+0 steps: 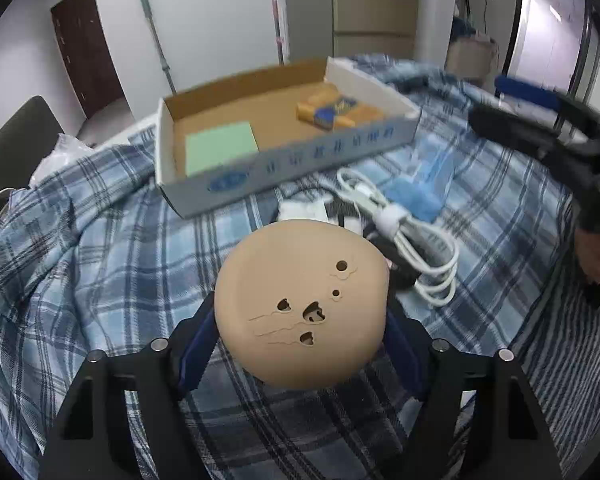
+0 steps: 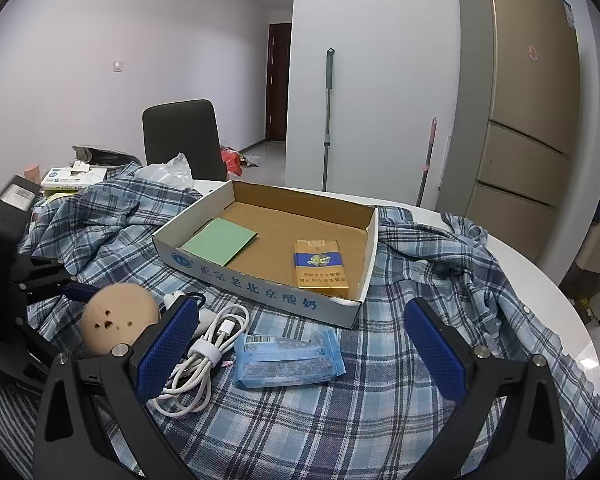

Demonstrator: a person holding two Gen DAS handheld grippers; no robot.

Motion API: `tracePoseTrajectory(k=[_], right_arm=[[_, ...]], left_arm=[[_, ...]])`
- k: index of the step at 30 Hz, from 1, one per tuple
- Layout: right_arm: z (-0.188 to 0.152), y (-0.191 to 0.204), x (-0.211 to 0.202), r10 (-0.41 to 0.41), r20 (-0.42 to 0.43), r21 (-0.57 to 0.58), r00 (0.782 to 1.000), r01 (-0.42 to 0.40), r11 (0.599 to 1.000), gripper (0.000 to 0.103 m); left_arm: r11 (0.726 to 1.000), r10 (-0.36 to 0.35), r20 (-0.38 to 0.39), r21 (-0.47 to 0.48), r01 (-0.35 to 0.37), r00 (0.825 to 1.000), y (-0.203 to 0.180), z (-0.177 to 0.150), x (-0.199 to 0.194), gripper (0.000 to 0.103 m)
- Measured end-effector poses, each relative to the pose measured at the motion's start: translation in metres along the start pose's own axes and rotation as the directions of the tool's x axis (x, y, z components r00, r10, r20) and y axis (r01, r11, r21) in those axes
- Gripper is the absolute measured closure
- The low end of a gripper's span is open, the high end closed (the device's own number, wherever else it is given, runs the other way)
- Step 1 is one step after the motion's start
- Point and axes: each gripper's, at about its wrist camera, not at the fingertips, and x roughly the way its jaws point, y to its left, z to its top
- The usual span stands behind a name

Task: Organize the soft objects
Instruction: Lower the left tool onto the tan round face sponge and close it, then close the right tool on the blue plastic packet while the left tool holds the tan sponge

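My left gripper [image 1: 300, 344] is shut on a tan soft round cushion [image 1: 302, 304] with small cut-out holes, held just above the plaid cloth [image 1: 100, 264]. The cushion also shows in the right wrist view [image 2: 118, 316]. My right gripper [image 2: 300, 344] is open and empty above a blue tissue pack [image 2: 288, 360]. A coiled white cable [image 2: 204, 356] lies beside the pack. A shallow cardboard box [image 2: 260, 284] behind them holds a green pad [image 2: 220, 240] and a yellow-and-blue cigarette pack [image 2: 320, 268].
The plaid cloth covers a round white table [image 2: 540, 276]. A black chair [image 2: 184, 140], a plastic bag [image 2: 168, 172] and papers [image 2: 72, 178] stand at the back left. A fridge [image 2: 520, 120] and two mop handles are behind.
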Motion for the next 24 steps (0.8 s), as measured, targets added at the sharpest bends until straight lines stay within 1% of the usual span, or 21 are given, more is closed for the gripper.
tracePoseTrajectory(k=[3,7,11,14,17,18,20,22,24], right_arm=[[0.000,-0.002,0.002,0.003,-0.008,0.009,1.000,-0.003,1.000,0.001],[-0.001,-0.005,0.003,0.010,-0.019,0.020,1.000,-0.010,1.000,0.001],[-0.002,-0.004,0.010,0.034,-0.053,0.015,0.998,-0.033,0.999,0.001],[-0.004,-0.001,0.019,0.062,-0.103,0.002,0.993,-0.062,0.998,0.001],[-0.007,0.001,0.033,0.030,-0.174,-0.005,0.984,-0.031,1.000,0.001],[-0.008,-0.001,0.039,0.030,-0.201,0.004,0.979,-0.030,1.000,0.001],[-0.012,-0.007,0.047,0.015,-0.245,0.031,0.969,-0.008,0.999,0.001],[-0.014,-0.013,0.052,0.053,-0.268,0.065,0.962,-0.037,0.997,0.001],[-0.016,-0.015,0.057,0.057,-0.295,0.073,0.954,-0.037,0.997,0.001]], left_arm=[[1.000,-0.012,0.071,-0.016,0.013,0.997,0.003,-0.002,-0.014,0.026],[0.998,-0.009,0.173,-0.057,0.020,0.985,0.010,-0.003,-0.033,0.026],[0.993,0.013,0.298,-0.117,0.023,0.955,0.021,-0.005,-0.055,0.026],[0.991,0.041,0.383,-0.130,0.010,0.923,0.022,-0.007,-0.071,0.026],[0.991,0.085,0.450,-0.133,-0.027,0.889,0.019,-0.008,-0.083,0.026],[0.990,0.097,0.460,-0.136,-0.039,0.883,0.017,-0.008,-0.085,0.026],[0.989,0.109,0.467,-0.140,-0.048,0.878,0.018,-0.009,-0.088,0.026],[0.988,0.115,0.464,-0.145,-0.053,0.878,0.019,-0.009,-0.088,0.026],[0.988,0.114,0.457,-0.145,-0.053,0.882,0.019,-0.009,-0.087,0.026]])
